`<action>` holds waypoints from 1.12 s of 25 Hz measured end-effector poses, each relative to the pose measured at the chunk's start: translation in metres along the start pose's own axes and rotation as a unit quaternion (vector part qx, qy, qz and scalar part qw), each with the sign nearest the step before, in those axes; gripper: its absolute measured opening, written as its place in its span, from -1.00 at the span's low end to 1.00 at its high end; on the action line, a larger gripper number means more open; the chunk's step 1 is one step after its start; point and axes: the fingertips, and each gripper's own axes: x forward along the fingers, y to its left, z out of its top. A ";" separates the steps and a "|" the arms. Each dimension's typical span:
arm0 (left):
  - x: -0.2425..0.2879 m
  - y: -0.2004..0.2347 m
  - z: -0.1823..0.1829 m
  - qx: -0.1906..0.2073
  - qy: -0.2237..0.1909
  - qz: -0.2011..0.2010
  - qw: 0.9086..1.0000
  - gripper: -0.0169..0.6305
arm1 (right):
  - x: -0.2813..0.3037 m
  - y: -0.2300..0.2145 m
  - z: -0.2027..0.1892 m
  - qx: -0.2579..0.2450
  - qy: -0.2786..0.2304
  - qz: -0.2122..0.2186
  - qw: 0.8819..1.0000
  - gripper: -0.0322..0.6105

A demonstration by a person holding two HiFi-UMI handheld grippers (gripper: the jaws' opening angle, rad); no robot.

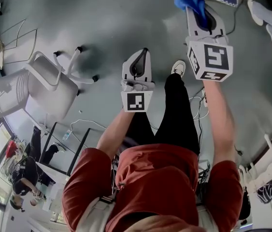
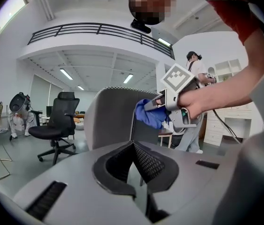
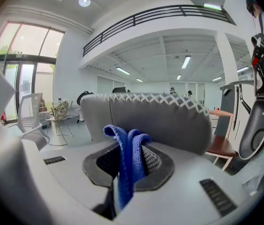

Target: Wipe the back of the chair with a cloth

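Right claw (image 3: 131, 150) is being clamped on the blue cloth (image 3: 124, 172), which is hanging bunched between the jaws with only a short fold sticking out ahead. Cloth is being held up at the top edge of the grey chair back (image 3: 160, 118); contact cannot be confirmed. Left claw (image 2: 132, 145) is being held pressed together, empty, short of the chair.

Risks, as judged:
- cloth being dragged out of the pinch by fabric friction
- bare claw tips being scraped over the stitching instead of cloth
- unbraced chair being pushed away or tipped under wipe pressure
- lower part of the back being missed
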 end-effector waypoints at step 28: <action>-0.008 0.036 -0.052 -0.052 0.067 0.040 0.996 -0.91 | 0.000 0.061 -0.081 0.026 0.012 0.013 0.999 -0.74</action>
